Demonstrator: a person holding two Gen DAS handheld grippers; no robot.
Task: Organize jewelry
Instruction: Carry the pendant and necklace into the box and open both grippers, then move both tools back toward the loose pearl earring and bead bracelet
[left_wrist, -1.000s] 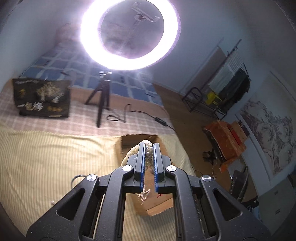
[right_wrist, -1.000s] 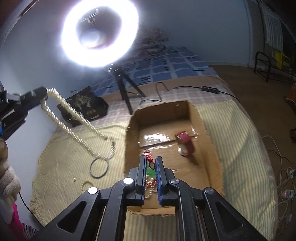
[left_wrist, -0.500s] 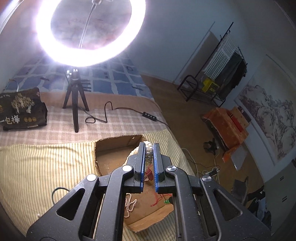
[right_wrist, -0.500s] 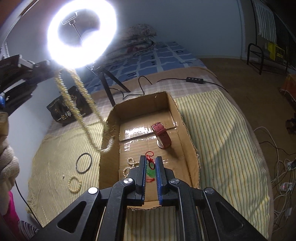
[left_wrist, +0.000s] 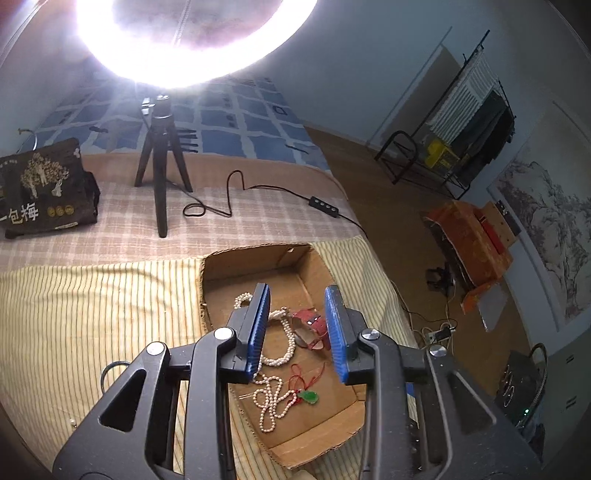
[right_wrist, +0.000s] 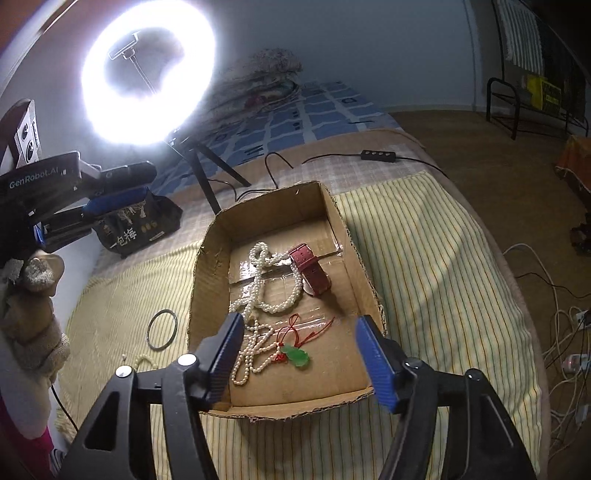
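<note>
An open cardboard box (right_wrist: 207, 280) (left_wrist: 343, 280) lies on the striped bed cover. In it lie a long pearl necklace (right_wrist: 275, 304) (left_wrist: 284, 352), a second pearl strand (right_wrist: 251, 354) (left_wrist: 271, 402), a green pendant on red cord (right_wrist: 297, 356) (left_wrist: 309, 397) and a red watch (right_wrist: 310, 271) (left_wrist: 312, 326). My left gripper (left_wrist: 297, 330) is open and empty above the box; it also shows at the left of the right wrist view (right_wrist: 110, 192). My right gripper (right_wrist: 303, 358) is open and empty over the box's near end.
A dark bangle (right_wrist: 161, 329) and a small bead bracelet (right_wrist: 142, 360) lie on the cover left of the box. A ring light on a tripod (left_wrist: 160, 173), its cable and a black bag (left_wrist: 44, 188) stand behind. The bed edge drops off to the right.
My left gripper has opened and let go of the long pearl necklace, which now lies in the box. My right gripper has opened and released the green pendant into the box.
</note>
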